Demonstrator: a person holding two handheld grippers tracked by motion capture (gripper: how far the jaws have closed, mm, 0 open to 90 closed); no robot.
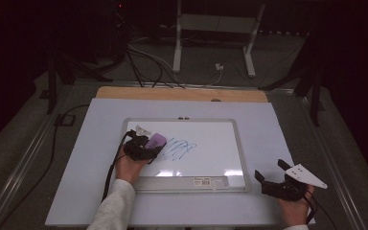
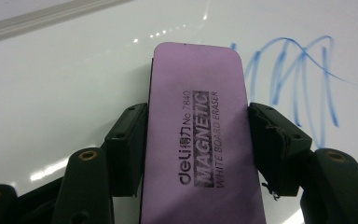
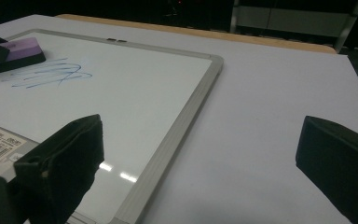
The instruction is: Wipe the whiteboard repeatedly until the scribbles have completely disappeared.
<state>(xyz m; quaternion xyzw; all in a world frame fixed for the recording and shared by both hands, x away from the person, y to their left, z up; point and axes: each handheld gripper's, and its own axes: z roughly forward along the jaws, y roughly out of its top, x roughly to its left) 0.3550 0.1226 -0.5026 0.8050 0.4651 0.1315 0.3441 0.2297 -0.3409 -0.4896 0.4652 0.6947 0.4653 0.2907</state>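
Note:
A purple whiteboard eraser (image 2: 198,135) is clamped between the jaws of my left gripper (image 1: 149,145), which is shut on its long sides. It rests on the whiteboard (image 1: 211,158), just left of a blue marker scribble (image 1: 178,149). The scribble (image 2: 303,79) lies right of the eraser's far end in the left gripper view. My right gripper (image 1: 273,171) stands open and holds nothing, off the board's lower right corner. From the right gripper view the eraser (image 3: 11,53) and the scribble (image 3: 51,74) show at far left on the whiteboard (image 3: 135,102).
The whiteboard sits on a pale sheet (image 1: 268,124) over a wooden table (image 1: 182,93). Its silver frame (image 3: 182,135) runs in front of the right gripper. A barcode label (image 1: 211,181) is on the board's near edge. Cables (image 1: 143,62) and a stand's legs (image 1: 177,52) lie beyond the table.

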